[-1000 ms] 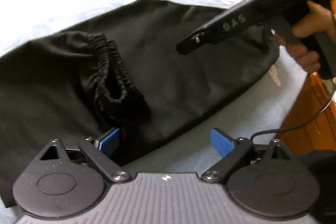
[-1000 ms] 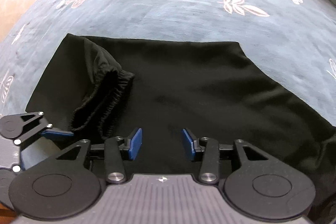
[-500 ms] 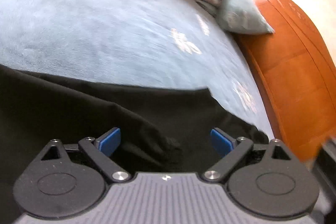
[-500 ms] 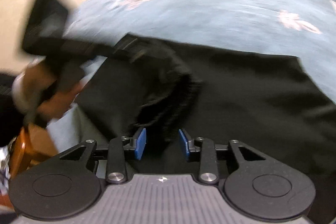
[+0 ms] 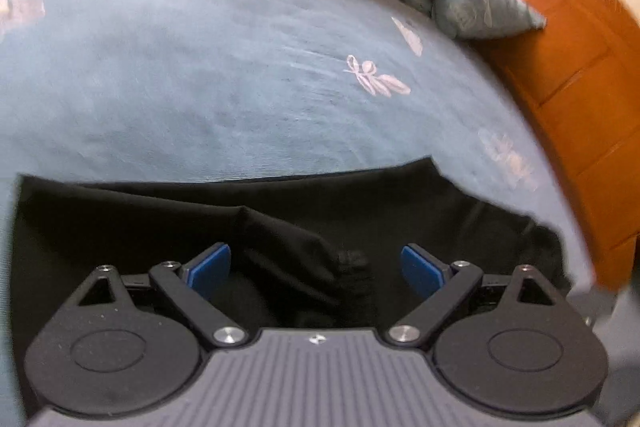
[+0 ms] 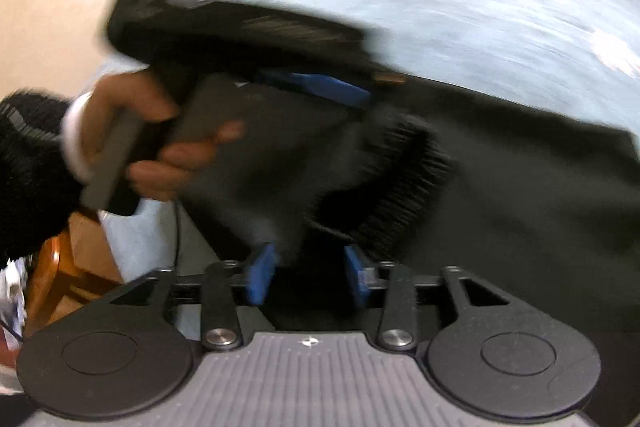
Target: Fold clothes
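Daylight glared white at the upper right of the left wrist view, washing out the wooden bed frame (image 5: 580, 75). Both fisheye pictures bowed at the edges. Motion blur smeared the right wrist view, worst around the hand (image 6: 156, 139).

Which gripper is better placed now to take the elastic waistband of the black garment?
Probably right: the right gripper has the waistband just ahead of its open jaws. The left gripper faces plainer cloth.

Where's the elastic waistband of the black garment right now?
In the right wrist view the gathered waistband sits mid-frame on the black garment, just beyond the right tongs. In the left wrist view it bunches between the open left tongs.
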The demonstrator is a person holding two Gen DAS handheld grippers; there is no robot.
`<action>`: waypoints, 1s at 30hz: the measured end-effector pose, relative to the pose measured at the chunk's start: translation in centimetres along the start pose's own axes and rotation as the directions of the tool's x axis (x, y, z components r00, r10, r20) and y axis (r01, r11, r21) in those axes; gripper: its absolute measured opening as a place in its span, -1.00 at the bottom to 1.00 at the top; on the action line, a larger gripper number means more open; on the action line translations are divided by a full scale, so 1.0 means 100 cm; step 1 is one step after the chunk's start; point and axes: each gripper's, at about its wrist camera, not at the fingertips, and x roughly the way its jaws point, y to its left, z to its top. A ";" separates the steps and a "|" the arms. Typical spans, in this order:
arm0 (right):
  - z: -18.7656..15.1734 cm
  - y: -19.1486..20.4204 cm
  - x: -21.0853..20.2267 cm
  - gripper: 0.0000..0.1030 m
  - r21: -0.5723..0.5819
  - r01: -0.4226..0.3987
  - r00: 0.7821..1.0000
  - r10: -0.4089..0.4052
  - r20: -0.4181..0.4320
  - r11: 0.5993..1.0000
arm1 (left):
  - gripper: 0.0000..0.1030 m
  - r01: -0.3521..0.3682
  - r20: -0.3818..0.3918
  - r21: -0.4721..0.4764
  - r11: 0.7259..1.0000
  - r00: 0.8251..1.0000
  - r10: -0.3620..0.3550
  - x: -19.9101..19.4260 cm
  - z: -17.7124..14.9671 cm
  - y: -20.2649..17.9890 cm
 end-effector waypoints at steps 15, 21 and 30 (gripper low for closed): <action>-0.050 -0.118 -0.065 0.71 0.331 0.472 0.880 -0.409 -0.243 0.817 | 0.79 -0.068 -0.129 0.422 0.904 0.983 0.134 0.032 -0.030 -0.153; -0.069 -0.139 -0.060 0.86 0.367 0.497 0.864 -0.411 -0.290 0.786 | 0.79 -0.069 -0.237 0.463 0.884 0.951 0.198 0.065 -0.040 -0.179; -0.084 -0.154 -0.047 1.00 0.392 0.502 0.860 -0.399 -0.318 0.771 | 0.81 -0.101 -0.363 0.341 0.935 0.903 0.230 0.094 -0.047 -0.165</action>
